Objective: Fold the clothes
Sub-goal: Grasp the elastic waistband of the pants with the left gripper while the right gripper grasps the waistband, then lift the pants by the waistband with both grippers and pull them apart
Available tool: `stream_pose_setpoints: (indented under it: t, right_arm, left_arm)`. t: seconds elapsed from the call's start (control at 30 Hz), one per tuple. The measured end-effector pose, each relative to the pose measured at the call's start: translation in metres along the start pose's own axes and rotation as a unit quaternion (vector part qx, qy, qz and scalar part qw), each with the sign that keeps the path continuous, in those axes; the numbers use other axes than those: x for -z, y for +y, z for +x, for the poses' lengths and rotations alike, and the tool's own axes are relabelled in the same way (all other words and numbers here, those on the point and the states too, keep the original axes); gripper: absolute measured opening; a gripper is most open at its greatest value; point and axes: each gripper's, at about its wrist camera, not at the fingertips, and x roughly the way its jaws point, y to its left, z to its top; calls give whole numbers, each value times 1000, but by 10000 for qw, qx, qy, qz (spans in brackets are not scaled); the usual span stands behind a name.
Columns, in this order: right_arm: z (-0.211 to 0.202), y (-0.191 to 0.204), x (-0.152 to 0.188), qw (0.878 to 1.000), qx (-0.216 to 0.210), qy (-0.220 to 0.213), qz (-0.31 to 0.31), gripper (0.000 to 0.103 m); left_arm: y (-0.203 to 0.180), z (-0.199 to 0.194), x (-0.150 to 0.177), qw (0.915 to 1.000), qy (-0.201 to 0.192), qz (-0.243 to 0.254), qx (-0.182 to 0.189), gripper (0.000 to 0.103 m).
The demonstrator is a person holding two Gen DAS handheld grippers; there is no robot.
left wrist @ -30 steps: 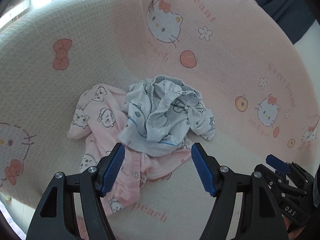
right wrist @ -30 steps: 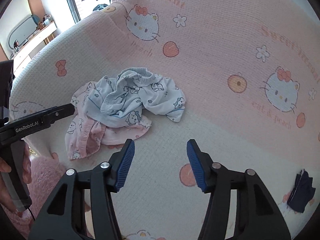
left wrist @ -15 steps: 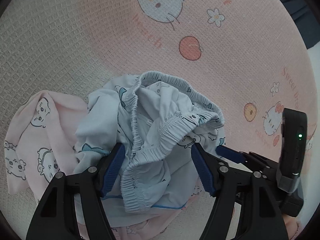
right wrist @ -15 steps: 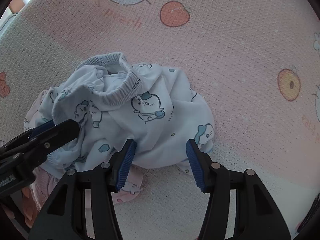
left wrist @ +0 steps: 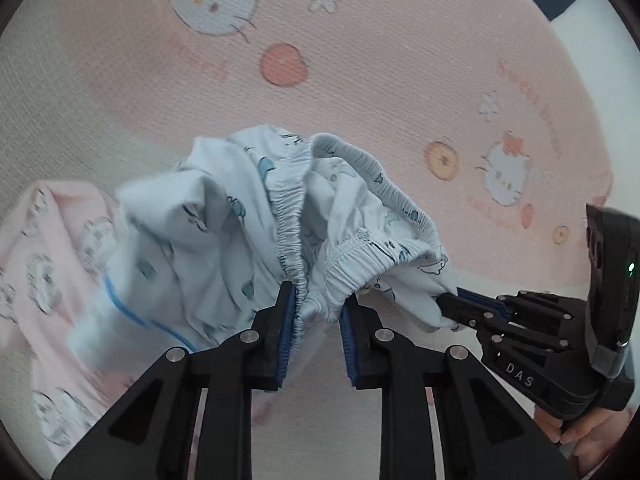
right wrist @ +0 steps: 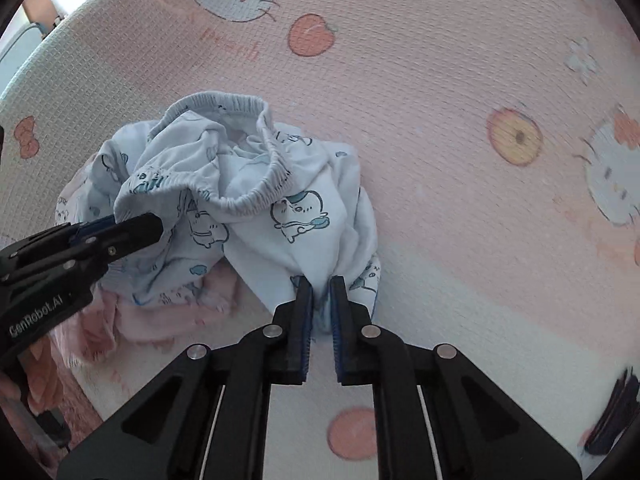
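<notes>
- Left wrist view shows, nearest, the left gripper [left wrist: 318, 312] with its fingers drawn narrow on the gathered elastic waistband [left wrist: 296, 240] of the pale blue printed garment [left wrist: 192, 240].
- Right wrist view has the right gripper [right wrist: 320, 300] pinched tight on a bunched lower edge of that same blue garment, on its near right side.
- Blue garment sits crumpled in a heap, partly over a pink printed garment [left wrist: 44, 264] that spreads out to the near left beneath it; neither piece lies folded or flat.
- Both rest on a pink-and-cream cat-print blanket [right wrist: 440, 120] that runs on to the far side, and a small dark item [right wrist: 612, 420] lies at the near right edge.
- Judged from the two grips, the step in hand is lifting and spreading the blue piece. To do it well, keep both pinches firm, draw the grippers apart evenly, and raise the cloth clear so the pink piece is not dragged along.
- One risk: the right pinch may hold several layers, which could keep the cloth from opening flat.
</notes>
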Motion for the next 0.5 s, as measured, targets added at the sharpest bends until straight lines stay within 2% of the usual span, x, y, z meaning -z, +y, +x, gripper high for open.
stream_pose_setpoints:
  t: [0.07,0.13,0.23,0.37,0.43,0.5]
  right_arm:
    - [-18,-16,40,9997,158,113,151,7]
    - [-36,-34,80,9987,307,226,342,7]
    - [-67,-66,146,9941,417,345,938,7]
    - [-112,-106,229,9736,218,323,2249,8]
    - [-122,-111,249,9710,159,459,2342,10]
    - [-138,-112,253,9730,103,298,2287,10]
  left_arm:
    - [-22,3,31,9990,355,73,279,21]
    - [-50,2,67,9957,729,315,483,15]
    - [-92,1,121,9863,1285,675,787,14]
    - [-130,-2,183,9711,1902,923,1104,15]
    - [-138,-7,196,9683,2025,945,1112,15]
    - [-142,-16,205,9675,2062,993,1076,19]
